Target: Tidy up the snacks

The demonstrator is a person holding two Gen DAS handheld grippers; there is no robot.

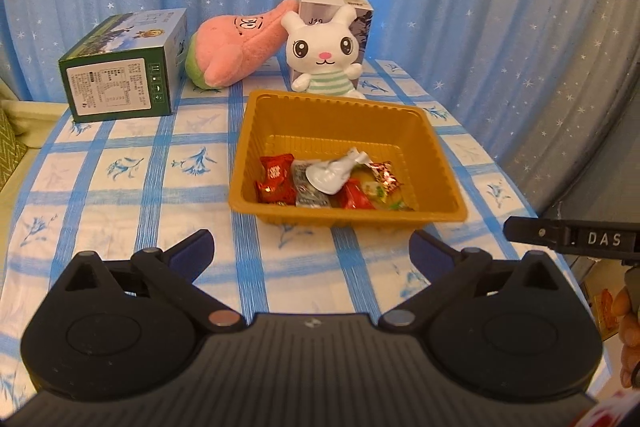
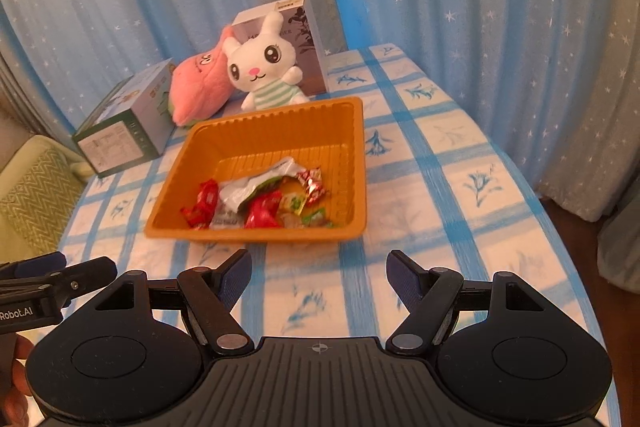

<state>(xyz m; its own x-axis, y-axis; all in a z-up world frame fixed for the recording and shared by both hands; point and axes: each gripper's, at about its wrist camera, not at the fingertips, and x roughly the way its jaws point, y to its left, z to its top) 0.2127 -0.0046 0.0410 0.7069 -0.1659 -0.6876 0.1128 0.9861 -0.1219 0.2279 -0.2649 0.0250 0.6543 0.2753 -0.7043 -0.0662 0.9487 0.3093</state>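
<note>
An orange plastic tray (image 1: 440, 163) stands on the blue checked tablecloth and holds several wrapped snacks (image 1: 332, 179), red, silver and yellow-green. It also shows in the right wrist view (image 2: 276, 131) with the snacks (image 2: 264, 199) in its near half. My left gripper (image 1: 312, 251) is open and empty, just in front of the tray's near rim. My right gripper (image 2: 320, 275) is open and empty, a little in front of the tray. The right gripper's finger (image 1: 560, 239) shows at the right edge of the left wrist view.
Behind the tray sit a white rabbit plush (image 1: 324, 55), a pink plush (image 1: 236, 47), a grey box (image 1: 360, 15) and a green box (image 1: 124, 67). A blue starry curtain hangs behind. The table edge (image 2: 520, 179) curves off at right. A green cushion (image 2: 32, 195) lies at left.
</note>
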